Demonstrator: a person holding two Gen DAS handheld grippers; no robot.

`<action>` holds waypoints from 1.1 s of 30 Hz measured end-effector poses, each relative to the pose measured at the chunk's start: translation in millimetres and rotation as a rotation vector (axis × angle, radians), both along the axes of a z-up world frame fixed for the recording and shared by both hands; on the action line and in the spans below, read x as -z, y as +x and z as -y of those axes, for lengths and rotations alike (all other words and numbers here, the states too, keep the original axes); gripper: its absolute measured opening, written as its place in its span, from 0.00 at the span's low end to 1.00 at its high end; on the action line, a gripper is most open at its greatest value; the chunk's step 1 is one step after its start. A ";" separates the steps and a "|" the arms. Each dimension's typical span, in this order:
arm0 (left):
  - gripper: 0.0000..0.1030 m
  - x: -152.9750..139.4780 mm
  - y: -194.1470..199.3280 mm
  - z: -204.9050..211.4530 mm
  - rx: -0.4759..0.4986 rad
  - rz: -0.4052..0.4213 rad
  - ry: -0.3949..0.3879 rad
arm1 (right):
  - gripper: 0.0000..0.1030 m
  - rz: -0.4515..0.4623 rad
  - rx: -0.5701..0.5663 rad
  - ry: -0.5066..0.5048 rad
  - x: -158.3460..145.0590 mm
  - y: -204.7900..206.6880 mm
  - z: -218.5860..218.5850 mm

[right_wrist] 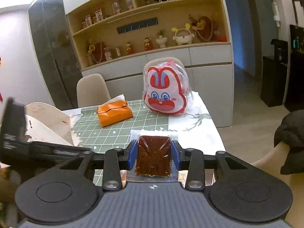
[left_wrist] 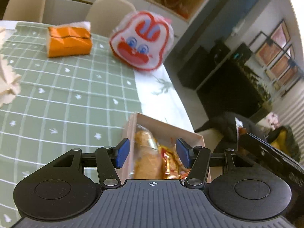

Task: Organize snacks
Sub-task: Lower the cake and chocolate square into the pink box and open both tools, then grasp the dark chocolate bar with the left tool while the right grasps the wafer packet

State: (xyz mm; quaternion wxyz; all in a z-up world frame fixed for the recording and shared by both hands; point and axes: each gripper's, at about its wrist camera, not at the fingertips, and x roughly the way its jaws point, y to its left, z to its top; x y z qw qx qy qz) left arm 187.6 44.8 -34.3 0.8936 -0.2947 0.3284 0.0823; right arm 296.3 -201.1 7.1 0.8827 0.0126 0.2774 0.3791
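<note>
Left gripper: matte black linkage arms joined by round silver pivot screws, two blue rectangular finger pads, two large round black discs flanking a grey ribbed central housing with a small white crosshair mark at its front edge. Right gripper: same build, with black arms, silver screws, blue pads, ribbed grey housing, crosshair mark and paired black discs.

Ahead of you a green checked cloth covers part of the table. An orange tissue pack lies on it, with a white paper bag to its left. Two beige chairs stand behind the table, before a shelf unit holding figurines. A dark coat lies at your right.
</note>
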 end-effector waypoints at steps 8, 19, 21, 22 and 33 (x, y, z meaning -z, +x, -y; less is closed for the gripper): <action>0.58 37.9 -59.8 -30.1 -0.044 -0.124 0.059 | 0.53 -0.064 -0.042 -0.133 7.8 4.7 -46.2; 0.58 76.8 -95.6 -33.2 0.039 -0.235 0.043 | 0.54 -0.145 -0.004 -0.362 75.4 -75.9 -58.1; 0.58 77.1 -89.6 -24.3 0.079 -0.244 0.081 | 0.55 -0.160 -0.013 -0.378 84.5 -91.3 -60.2; 0.58 77.8 -86.6 -19.0 0.097 -0.255 0.109 | 0.56 -0.171 -0.015 -0.385 89.5 -97.9 -61.1; 0.58 97.3 -74.6 17.6 0.188 -0.383 0.228 | 0.58 -0.162 -0.004 -0.488 115.8 -154.4 -48.0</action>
